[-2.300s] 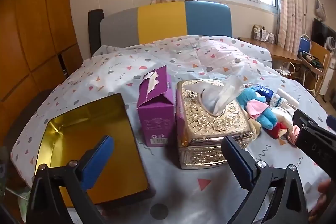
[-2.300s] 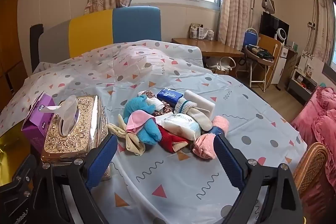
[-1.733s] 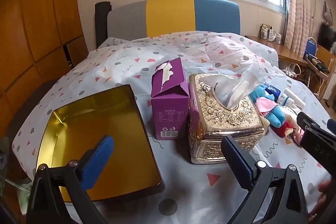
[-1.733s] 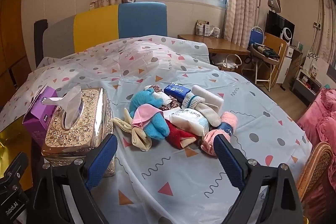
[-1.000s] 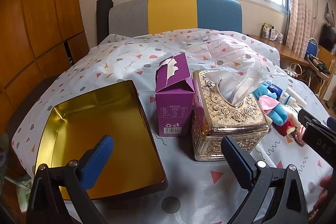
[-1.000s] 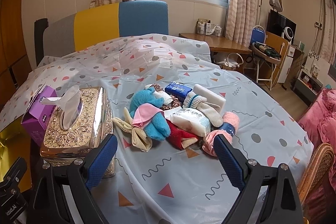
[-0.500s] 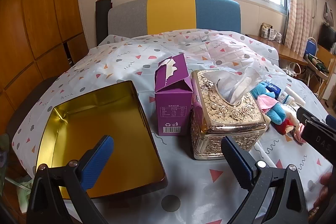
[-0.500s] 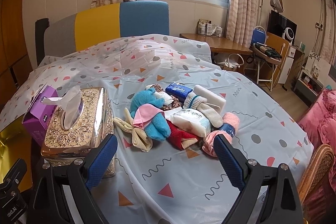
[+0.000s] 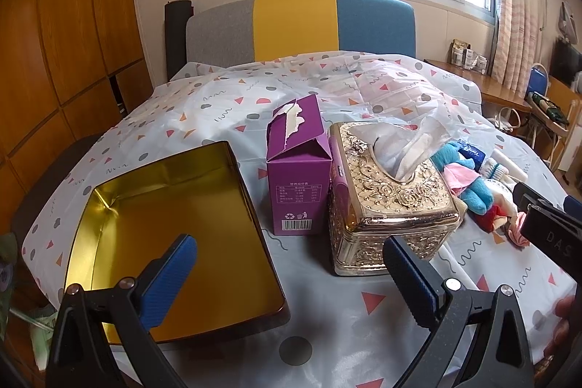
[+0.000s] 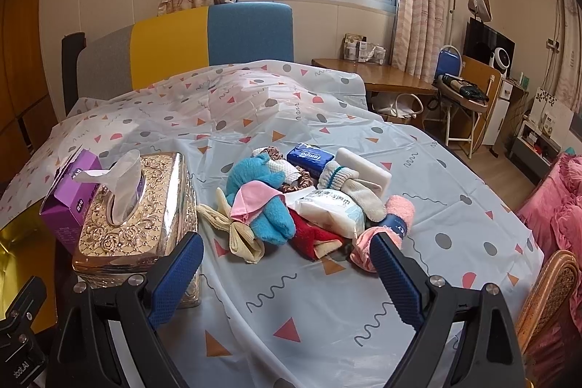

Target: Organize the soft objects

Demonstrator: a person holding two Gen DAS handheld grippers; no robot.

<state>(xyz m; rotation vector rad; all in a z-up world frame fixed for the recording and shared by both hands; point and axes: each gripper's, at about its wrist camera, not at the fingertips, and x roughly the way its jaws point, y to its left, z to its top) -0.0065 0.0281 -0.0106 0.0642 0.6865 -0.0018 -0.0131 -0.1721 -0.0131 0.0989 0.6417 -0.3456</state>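
A heap of soft things [image 10: 309, 202] lies mid-table: blue plush socks [image 10: 271, 220], a pink cloth [image 10: 254, 200], a white wipes pack [image 10: 331, 210], a red cloth [image 10: 313, 237], a pink fluffy sock [image 10: 385, 228], a blue tissue pack [image 10: 309, 155]. My right gripper [image 10: 287, 264] is open, just in front of the heap, holding nothing. My left gripper [image 9: 287, 264] is open over the near table edge, between an empty gold tin tray [image 9: 174, 228] and an ornate gold tissue box [image 9: 389, 202]. The heap's edge [image 9: 473, 188] shows behind that box.
A torn purple carton [image 9: 298, 170] stands between tray and tissue box [image 10: 142, 213]. The table has a patterned plastic cover [image 10: 327, 308]. A colour-block chair back [image 9: 298, 24] is behind it. A wicker chair [image 10: 545, 290] and pink bedding [image 10: 560, 206] lie to the right, wooden panels [image 9: 54, 42] to the left.
The left view has risen and drawn back since 2.3 s ago, taking in more of the gold tray; it has barely moved in the last second. The right gripper stays nearly still. Both remain open.
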